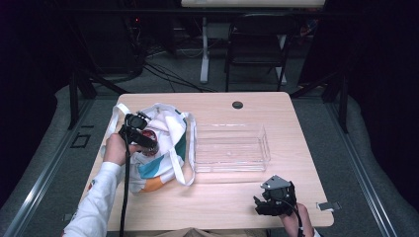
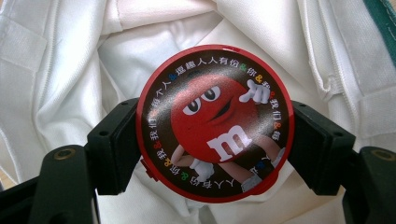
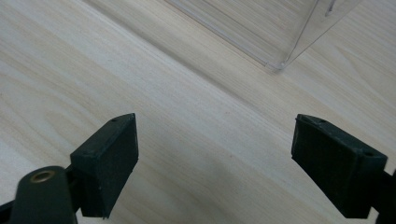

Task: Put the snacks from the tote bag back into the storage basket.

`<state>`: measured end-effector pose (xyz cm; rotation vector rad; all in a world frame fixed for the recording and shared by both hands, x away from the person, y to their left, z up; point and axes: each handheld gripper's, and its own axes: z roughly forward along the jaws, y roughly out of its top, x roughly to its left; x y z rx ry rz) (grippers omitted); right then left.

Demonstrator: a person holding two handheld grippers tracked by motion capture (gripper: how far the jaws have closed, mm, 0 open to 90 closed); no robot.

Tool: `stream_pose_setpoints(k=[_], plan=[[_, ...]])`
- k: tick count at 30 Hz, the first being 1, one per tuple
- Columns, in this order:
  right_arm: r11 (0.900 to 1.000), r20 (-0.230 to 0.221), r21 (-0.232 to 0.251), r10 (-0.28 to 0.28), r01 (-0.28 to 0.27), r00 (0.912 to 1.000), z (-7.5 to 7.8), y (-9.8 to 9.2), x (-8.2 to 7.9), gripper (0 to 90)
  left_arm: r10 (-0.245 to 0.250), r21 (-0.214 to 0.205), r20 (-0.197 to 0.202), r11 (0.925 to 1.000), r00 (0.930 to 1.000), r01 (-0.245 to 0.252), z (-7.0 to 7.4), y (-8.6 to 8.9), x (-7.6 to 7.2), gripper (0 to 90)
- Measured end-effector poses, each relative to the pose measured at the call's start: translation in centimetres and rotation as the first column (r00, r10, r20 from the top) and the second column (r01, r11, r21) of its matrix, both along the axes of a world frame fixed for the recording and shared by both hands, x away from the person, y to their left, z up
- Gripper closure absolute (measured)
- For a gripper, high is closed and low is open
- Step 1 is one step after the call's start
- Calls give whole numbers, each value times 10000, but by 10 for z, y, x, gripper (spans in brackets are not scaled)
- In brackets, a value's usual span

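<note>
Red M&M tin [image 2: 215,123] clamped between left gripper [image 1: 140,134] pads, just above white tote bag [image 1: 163,148] mouth. Pick looks done; transfer to clear tray [image 1: 231,148] likely left. Right gripper [image 1: 273,200] jaws wide, empty, over table [image 3: 187,140], tray corner ahead.

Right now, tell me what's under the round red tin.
Under the round red tin, clamped in the left claw, lies white bag lining. Whatever sits directly beneath the tin is covered.
</note>
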<state>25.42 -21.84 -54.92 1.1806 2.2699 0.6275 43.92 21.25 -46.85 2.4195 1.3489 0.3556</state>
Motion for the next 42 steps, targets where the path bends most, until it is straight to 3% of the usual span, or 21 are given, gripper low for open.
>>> stream_pose_setpoints(k=[15,30,38,42], plan=[[10000,-4,-53,-70,70,10000,0,0,0,143,31,-322,366,9995,9993,-19,17,3,-6,260],[10000,36,-25,-15,15,10000,0,0,2,143,-194,-583,449,9981,9988,220,28,4,-11,260],[10000,40,-55,2,-2,10000,0,1,2,143,-273,-595,428,9978,9987,298,34,1,-12,260],[10000,36,-53,8,-8,10000,0,1,2,143,-304,-484,553,9983,9980,331,46,-2,-11,260]])
